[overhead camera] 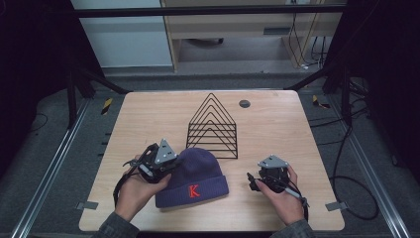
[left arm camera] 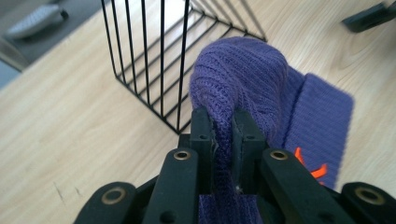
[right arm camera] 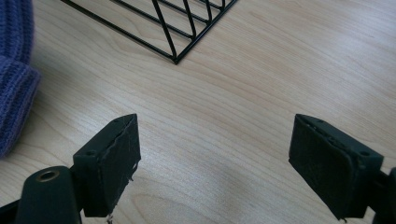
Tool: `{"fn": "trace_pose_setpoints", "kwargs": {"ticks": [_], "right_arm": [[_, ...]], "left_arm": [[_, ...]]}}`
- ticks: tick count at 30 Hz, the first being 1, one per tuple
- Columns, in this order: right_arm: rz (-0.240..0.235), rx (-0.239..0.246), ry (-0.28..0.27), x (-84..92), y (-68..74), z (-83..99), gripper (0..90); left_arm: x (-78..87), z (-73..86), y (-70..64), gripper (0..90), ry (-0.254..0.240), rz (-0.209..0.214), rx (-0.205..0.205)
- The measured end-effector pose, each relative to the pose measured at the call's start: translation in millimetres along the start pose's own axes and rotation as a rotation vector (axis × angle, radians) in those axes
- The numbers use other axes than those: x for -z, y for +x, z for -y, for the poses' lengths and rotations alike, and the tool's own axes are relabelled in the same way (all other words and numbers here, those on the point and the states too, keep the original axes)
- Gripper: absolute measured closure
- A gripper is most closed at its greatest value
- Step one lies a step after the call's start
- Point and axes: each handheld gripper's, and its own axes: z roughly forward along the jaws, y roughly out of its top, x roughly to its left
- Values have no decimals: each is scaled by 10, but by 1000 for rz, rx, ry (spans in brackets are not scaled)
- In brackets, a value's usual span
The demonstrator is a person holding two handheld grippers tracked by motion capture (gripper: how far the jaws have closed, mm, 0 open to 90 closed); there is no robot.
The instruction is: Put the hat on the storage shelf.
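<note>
A purple knit beanie with an orange K on its cuff lies near the front of the wooden table, its crown toward a black wire rack. My left gripper is shut on a fold of the beanie's crown at its left side. In the left gripper view the jaws pinch the beanie and lift the knit into a hump, with the wire rack just beyond. My right gripper rests to the right of the beanie, open. In the right gripper view my right gripper has only bare wood between its jaws, with the beanie's edge at the left.
A small dark round disc sits at the table's back right. The wire rack stands right behind the beanie. Metal rails and cables run along both sides of the table. Bare wood lies to the left and right of the rack.
</note>
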Motion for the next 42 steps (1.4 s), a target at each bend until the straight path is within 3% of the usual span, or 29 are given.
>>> {"fn": "trace_pose_setpoints", "kwargs": {"ticks": [10, 19, 20, 21, 24, 25, 26, 27, 28, 32, 35, 42], "right_arm": [[-4, -1, -13, 31, 14, -16, 176], [-53, 25, -94, 127, 121, -99, 183], [-82, 25, -122, 162, 181, -160, 189], [-82, 25, -122, 162, 181, -160, 189], [-142, 75, -150, 215, 307, -288, 202], [-189, 105, -170, 250, 396, -383, 236], [-189, 105, -170, 250, 396, -383, 236], [-238, 140, -180, 277, 481, -476, 292], [-238, 140, -180, 277, 481, -476, 292], [-309, 191, -181, 288, 603, -669, 333], [-350, 208, -175, 277, 636, -848, 383], [-415, 233, -134, 145, 596, -1120, 360]], "left_arm": [[200, -125, 21, 814, -37, -8, -53], [431, -266, 112, 814, -80, -19, -83], [464, -287, 130, 814, -80, -24, -93], [491, -306, 146, 814, -86, -24, -95], [588, -361, 209, 814, -108, -21, -101], [628, -378, 233, 814, -120, -17, -103], [677, -400, 260, 814, -135, -17, -100], [703, -414, 274, 813, -144, -11, -100], [736, -430, 294, 813, -154, -5, -97], [805, -494, 350, 813, -165, 6, -96], [834, -554, 353, 813, -161, 13, -118], [857, -654, 370, 812, -163, 19, -147]]}}
